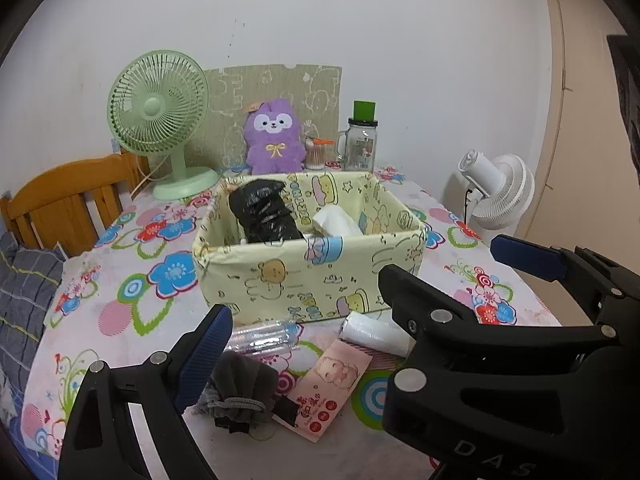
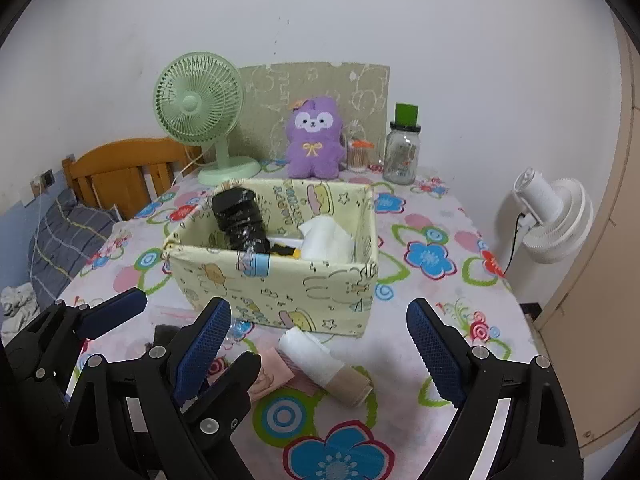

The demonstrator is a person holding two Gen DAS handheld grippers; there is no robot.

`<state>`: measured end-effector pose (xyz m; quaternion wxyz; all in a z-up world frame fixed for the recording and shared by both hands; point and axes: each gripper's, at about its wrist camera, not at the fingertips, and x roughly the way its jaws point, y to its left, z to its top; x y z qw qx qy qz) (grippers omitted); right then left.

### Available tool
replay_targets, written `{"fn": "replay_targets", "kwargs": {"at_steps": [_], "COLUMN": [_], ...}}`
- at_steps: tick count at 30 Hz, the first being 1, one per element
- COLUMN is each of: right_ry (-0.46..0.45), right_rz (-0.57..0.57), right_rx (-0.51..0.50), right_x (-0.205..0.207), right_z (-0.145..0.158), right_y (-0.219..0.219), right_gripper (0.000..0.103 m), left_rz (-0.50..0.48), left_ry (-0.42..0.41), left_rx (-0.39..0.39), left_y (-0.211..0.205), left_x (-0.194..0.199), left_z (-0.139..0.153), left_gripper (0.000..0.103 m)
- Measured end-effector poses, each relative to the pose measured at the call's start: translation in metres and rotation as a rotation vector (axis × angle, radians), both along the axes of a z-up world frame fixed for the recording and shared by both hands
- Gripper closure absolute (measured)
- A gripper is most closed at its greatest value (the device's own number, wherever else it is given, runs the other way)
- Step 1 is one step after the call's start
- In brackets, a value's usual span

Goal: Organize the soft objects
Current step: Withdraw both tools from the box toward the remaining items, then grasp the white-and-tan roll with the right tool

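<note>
The grey drawstring pouch (image 1: 240, 390) lay on the table at about seven o'clock from the fabric box (image 1: 308, 276). The left gripper (image 1: 298, 300) hung empty with jaws wide, its left finger just beside the pouch, making it the nearer tool. The right gripper (image 2: 320, 344), also spread and empty, faced the white roll (image 2: 324, 364), whose long axis ran from ten to four o'clock.

— What colours do you see on your worktop (image 2: 432, 216)?

— Your cloth is pink-white with blue and red flowers; the fabric box (image 2: 280, 280) pale yellow with cartoon prints; the plush (image 2: 316, 140) purple; the fan (image 2: 198, 106) mint green.
</note>
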<state>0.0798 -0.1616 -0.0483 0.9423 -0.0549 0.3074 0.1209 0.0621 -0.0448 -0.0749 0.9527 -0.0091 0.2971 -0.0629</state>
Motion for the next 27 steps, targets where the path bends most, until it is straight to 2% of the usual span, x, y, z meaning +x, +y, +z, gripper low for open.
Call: {"fn": "replay_targets", "kwargs": {"at_steps": [17,27], "right_ry": [0.114,0.171], "right_rz": [-0.011,-0.014], "right_rx": [0.005,-0.005], "right_x": [0.015,0.023], "right_z": [-0.045,-0.068], "right_y": [-0.008,-0.007], "right_gripper": [0.012,0.014], "left_rz": [-0.042,-0.042], "left_ry": [0.058,0.105], "left_rx": [0.002,0.036], "left_y": [-0.005,-0.009], "left_x": [0.006,0.011], "left_z": [-0.036,-0.050], "left_gripper": [0.009,0.009]}}
